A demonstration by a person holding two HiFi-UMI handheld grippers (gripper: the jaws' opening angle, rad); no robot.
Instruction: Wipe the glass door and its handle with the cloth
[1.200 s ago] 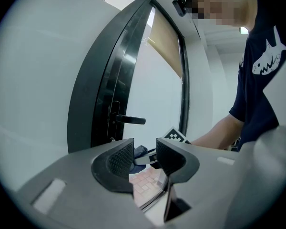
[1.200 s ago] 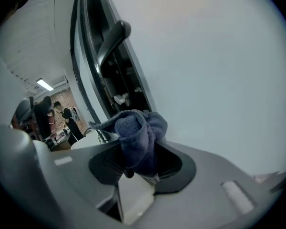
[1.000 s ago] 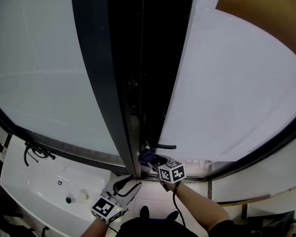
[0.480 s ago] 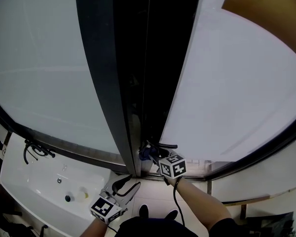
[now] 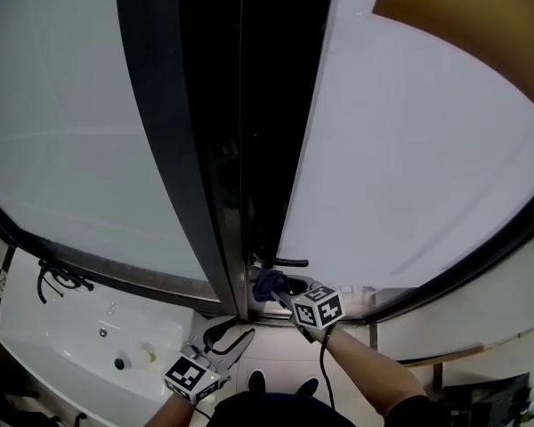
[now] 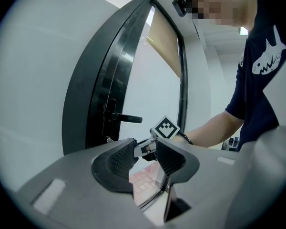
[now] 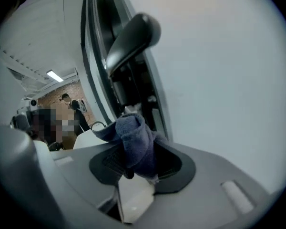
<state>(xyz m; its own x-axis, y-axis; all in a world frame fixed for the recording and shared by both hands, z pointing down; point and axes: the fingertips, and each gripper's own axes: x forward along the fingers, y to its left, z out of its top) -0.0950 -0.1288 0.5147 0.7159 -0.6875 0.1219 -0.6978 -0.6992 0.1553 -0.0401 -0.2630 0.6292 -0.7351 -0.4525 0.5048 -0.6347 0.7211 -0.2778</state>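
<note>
Right gripper [image 5: 279, 292] holds crumpled dark blue cloth [image 5: 268, 282] just below black lever door handle [image 5: 285, 262] on frosted glass door [image 5: 409, 167]. Left gripper [image 5: 240, 329] hangs low near white sink [image 5: 62, 345].

- Cloth [image 7: 133, 140]: dark blue, just below the handle [image 7: 131, 35], which is black.
- Door frame [image 5: 173, 149]: glossy black, left of the handle.
- Marker cube [image 5: 318, 307]: black-and-white squares, below the handle.
</note>
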